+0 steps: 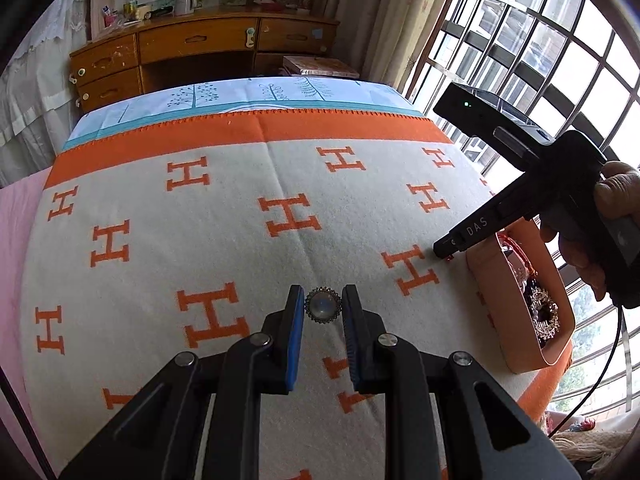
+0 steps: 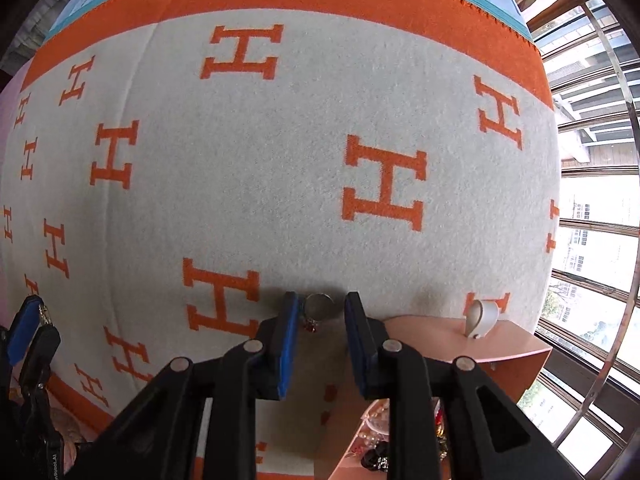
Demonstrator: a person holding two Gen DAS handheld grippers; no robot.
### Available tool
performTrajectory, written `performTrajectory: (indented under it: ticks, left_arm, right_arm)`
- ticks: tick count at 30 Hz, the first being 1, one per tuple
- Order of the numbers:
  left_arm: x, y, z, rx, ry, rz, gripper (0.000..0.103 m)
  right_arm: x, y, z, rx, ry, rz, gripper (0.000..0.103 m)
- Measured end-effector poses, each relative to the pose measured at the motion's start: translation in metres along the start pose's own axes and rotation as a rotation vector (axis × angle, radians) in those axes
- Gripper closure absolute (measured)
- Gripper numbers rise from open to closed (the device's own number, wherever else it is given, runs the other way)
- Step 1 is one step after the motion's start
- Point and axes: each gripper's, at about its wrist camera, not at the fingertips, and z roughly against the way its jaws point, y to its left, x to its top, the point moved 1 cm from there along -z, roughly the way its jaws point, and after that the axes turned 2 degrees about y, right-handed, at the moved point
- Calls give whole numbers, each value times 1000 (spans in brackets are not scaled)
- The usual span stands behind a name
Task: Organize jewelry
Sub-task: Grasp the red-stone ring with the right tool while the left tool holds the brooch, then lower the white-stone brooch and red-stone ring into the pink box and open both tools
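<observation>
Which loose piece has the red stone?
The thin silver ring between the right tongs; the round filigree piece in the left tongs has a pale stone.

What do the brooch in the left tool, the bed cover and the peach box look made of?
Brooch: metal rim, beaded and shiny; pale glossy dome, glass or stone, unclear.
Bed cover: woven, wool-like matte nap, stitched orange edge.
Peach box: smooth matte wall, leatherette or plastic, unclear.

Home bedroom: bed w/ H-print blanket (image 1: 240, 216), wooden dresser (image 1: 192, 52), curtained barred window (image 1: 532, 52).
</observation>
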Motion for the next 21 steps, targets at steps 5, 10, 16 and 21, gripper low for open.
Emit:
performTrajectory:
  ticks: [5,10,16,21]
  left_arm:
    - [1,-2,-4,7,12,-5,86]
    - [1,-7,-5,3,14,-7,86]
    - [0,-10,-1,13,12,-11,86]
    - [1,-18,10,28,2,-27,86]
  right_arm:
    - [-12,6,-2,11,-8,58,86]
    - [-24,17,0,-6,-59,103,95]
    - [-43,28,5,38,-125,114,96]
    - [-67,27,30,103,-207,134,96]
